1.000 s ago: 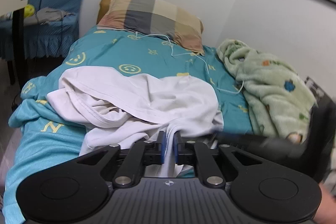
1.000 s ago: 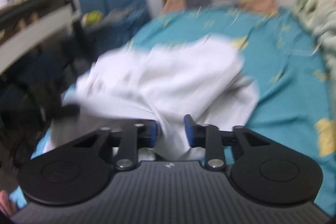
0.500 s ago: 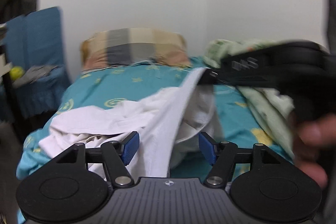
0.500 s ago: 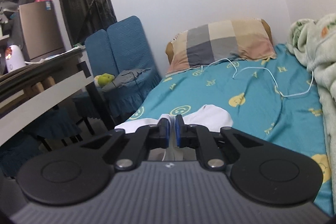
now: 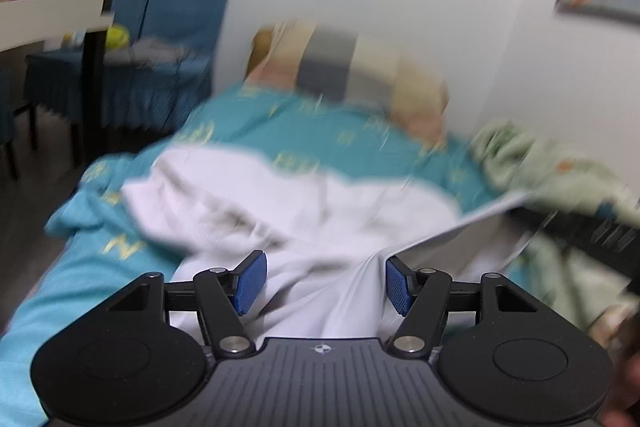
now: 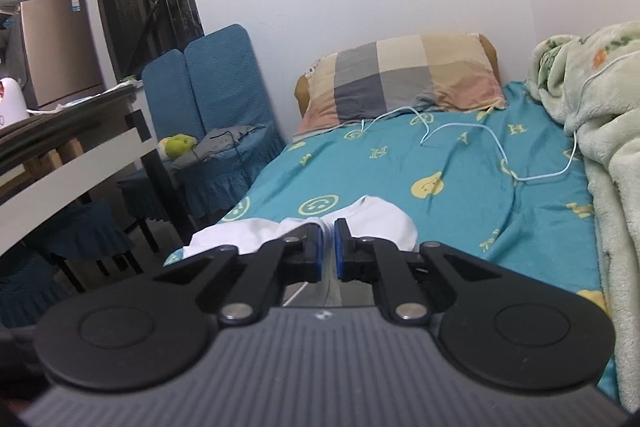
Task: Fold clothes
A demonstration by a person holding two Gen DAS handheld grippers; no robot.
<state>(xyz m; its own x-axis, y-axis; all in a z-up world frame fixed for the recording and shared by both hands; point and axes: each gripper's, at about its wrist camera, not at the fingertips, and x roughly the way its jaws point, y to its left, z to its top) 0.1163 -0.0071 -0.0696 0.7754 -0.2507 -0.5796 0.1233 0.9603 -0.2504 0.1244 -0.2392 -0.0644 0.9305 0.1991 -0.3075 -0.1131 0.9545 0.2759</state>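
A white garment [image 5: 280, 211] lies crumpled on the teal bedsheet [image 5: 328, 131]. The left wrist view is blurred. My left gripper [image 5: 322, 285] is open, with a fold of the white cloth running up between its blue pads [image 5: 250, 283] without being pinched. My right gripper [image 6: 327, 249] is shut on an edge of the white garment [image 6: 384, 219] and holds it above the bed. In the left wrist view the right gripper's dark body [image 5: 580, 231] shows at the right, with the cloth stretched up to it.
A plaid pillow [image 6: 404, 79] lies at the head of the bed. A green fleece blanket [image 6: 600, 131] is heaped along the right wall. A light blue cable [image 6: 472, 131] trails over the sheet. Blue-covered chairs [image 6: 216, 99] and a table [image 6: 72, 163] stand left of the bed.
My left gripper let go of the white garment and opened wide. My right gripper closed on the garment's edge and lifted it. The left camera has swung down toward the bed.
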